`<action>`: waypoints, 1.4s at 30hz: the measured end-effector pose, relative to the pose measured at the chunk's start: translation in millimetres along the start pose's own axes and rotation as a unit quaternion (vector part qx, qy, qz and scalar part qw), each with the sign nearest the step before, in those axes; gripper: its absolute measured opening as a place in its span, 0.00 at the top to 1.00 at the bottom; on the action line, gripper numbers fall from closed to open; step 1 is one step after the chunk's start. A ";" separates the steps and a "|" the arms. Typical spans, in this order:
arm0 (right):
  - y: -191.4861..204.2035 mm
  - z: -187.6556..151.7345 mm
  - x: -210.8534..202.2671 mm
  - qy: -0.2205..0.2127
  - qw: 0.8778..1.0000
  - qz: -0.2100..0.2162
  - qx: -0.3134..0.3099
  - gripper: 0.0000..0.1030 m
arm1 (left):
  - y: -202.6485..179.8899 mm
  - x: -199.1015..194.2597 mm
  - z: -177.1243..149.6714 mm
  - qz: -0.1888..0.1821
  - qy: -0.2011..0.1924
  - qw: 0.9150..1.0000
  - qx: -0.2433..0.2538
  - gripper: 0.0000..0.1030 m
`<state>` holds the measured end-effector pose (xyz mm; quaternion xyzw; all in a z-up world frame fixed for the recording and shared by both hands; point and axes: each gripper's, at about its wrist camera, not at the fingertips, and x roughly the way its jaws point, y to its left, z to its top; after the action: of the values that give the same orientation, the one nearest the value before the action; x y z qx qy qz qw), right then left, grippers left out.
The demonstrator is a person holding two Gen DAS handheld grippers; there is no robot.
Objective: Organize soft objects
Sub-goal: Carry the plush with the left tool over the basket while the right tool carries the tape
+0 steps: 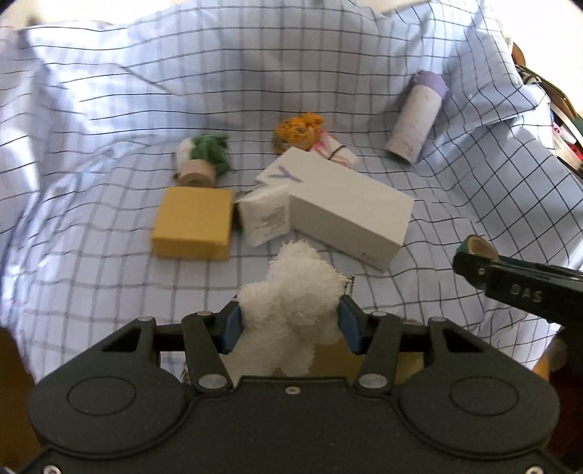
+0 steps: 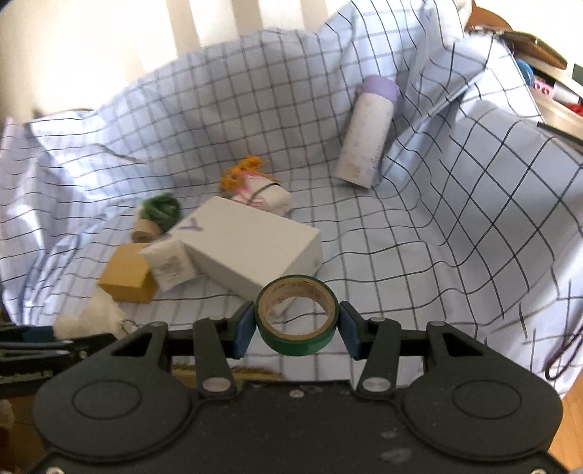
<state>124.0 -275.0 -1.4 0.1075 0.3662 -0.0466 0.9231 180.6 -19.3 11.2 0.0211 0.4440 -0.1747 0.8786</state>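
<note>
Two grips at once: my left tool clamped a white plush toy, my right tool a green tape roll, above the checked cloth.

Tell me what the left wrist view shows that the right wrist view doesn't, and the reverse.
Only the left wrist view shows the left gripper shut on the white plush toy head-on.

Only the right wrist view shows the right gripper shut on the green tape roll from above, with its hollow core, plus the pale slats behind the cloth.

Both show the checked cloth, the large white box, the yellow box, the small white packet, the green yarn spool, the orange yarn bundle and the purple-capped bottle. Each also catches the other gripper at its edge.
</note>
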 end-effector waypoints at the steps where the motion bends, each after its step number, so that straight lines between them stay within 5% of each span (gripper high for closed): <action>1: 3.0 -3.6 -7.6 -0.002 1.000 0.005 -0.002 0.53 | 0.7 -4.6 -5.0 0.001 -0.001 1.000 -0.007 0.49; 17: 38.3 -55.7 -57.0 0.014 0.998 0.038 -0.041 0.53 | 11.8 -11.4 -69.7 0.009 0.032 0.996 -0.079 0.49; 42: 47.9 -55.4 -26.6 0.062 0.996 0.033 -0.060 0.53 | 14.8 0.3 -72.4 0.018 0.051 0.994 -0.094 0.49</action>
<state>75.6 -215.4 -14.6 0.0661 0.4215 0.0126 0.9043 129.7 8.4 -34.6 -0.0449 0.5024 -0.1150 0.8558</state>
